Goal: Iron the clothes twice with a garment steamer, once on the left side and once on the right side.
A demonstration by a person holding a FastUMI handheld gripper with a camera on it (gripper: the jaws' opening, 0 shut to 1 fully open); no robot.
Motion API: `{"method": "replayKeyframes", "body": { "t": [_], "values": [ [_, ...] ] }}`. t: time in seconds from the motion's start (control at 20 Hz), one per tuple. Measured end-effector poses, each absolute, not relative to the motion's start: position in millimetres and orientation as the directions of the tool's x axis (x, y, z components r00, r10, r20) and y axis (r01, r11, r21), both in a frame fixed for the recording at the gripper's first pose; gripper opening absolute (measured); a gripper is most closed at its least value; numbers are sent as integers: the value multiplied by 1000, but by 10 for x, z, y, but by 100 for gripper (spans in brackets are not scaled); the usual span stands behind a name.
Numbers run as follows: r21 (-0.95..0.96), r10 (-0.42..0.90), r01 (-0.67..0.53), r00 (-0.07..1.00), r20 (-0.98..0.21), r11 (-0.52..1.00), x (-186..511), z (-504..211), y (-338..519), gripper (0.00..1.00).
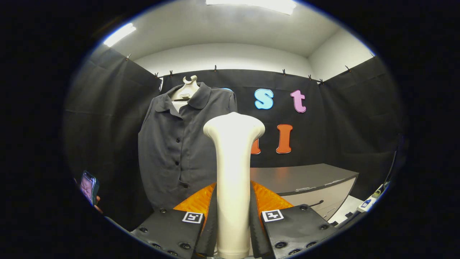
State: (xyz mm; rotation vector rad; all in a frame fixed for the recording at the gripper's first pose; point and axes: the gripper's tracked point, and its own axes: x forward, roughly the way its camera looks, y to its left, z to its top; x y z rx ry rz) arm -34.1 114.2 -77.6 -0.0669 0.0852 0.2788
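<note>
Gripper view: the gripper point(233, 230) sits at the bottom centre of the frame with its 2 fingers pressed against either side of the garment steamer point(233, 172), pinching its upright handle. The steamer rises through the middle of the frame, its broad head at about centre height and facing away toward the booth wall.

The dark shirt point(179, 144) hangs on a pale hanger point(187, 88) in the upper left of the frame, buttoned, collar at the top, its hem reaching down toward the lower left. From here the steamer head appears to stand in front of the shirt's right edge rather than against the cloth, though depth is hard to judge. So the task looks to be at its start: the steamer is in hand, and I cannot tell whether either of the 2 passes, left side or right side, has been made.

To the right of centre a grey cabinet point(305, 180) stands against the wall. At the lower left a hand holds a phone point(88, 187), near the shirt's lower edge. Some small devices point(370, 201) lie at the lower right. Nothing stands between steamer and shirt.
</note>
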Motion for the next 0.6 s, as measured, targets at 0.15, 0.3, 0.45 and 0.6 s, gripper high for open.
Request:
{"method": "replayKeyframes", "body": {
  "t": [0.15, 0.3, 0.45, 0.6],
  "values": [
    [-56, 275, -280, 957, -90, 958, -370, -767, 1019, 45],
    [-46, 274, -279, 958, -87, 959, -392, -763, 914, 46],
    [-41, 274, -278, 958, -81, 960, -430, -750, 833, 46],
    [-44, 273, -276, 959, -75, 960, -463, -745, 778, 46]
  ]
}}
